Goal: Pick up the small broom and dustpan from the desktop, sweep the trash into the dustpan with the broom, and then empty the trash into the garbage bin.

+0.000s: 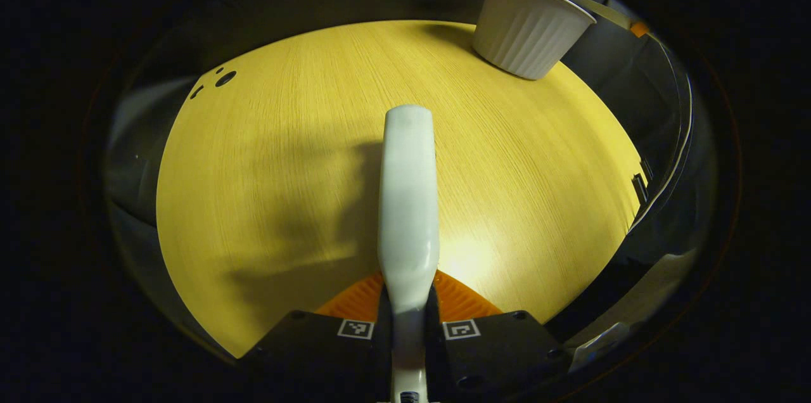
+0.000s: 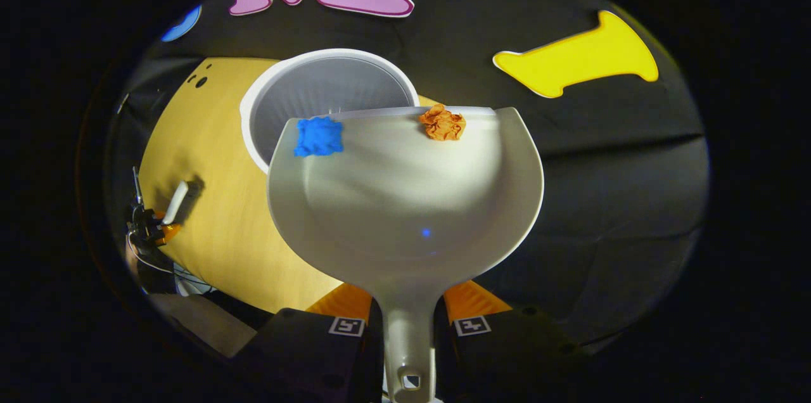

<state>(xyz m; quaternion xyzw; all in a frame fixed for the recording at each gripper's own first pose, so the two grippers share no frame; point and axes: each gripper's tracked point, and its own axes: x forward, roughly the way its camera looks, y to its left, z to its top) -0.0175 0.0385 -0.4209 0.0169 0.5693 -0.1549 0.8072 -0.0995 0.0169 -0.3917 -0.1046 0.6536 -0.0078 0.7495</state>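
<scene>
1. We see a yellow wood-grain table (image 1: 266, 156) under both grippers, with dark booth cloth behind it.
2. In the left gripper view, our left gripper (image 1: 408, 320) is clamped on the pale broom handle (image 1: 408, 200), which runs forward over the table toward the white ribbed garbage bin (image 1: 529, 29) at the far edge.
3. In the right gripper view, our right gripper (image 2: 408, 327) is closed on the stem of the white dustpan (image 2: 405, 200).
4. The dustpan's far lip sits over the bin's (image 2: 317, 92) rim; a blue paper wad (image 2: 319, 136) and an orange wad (image 2: 443, 122) lie at that lip.
</scene>
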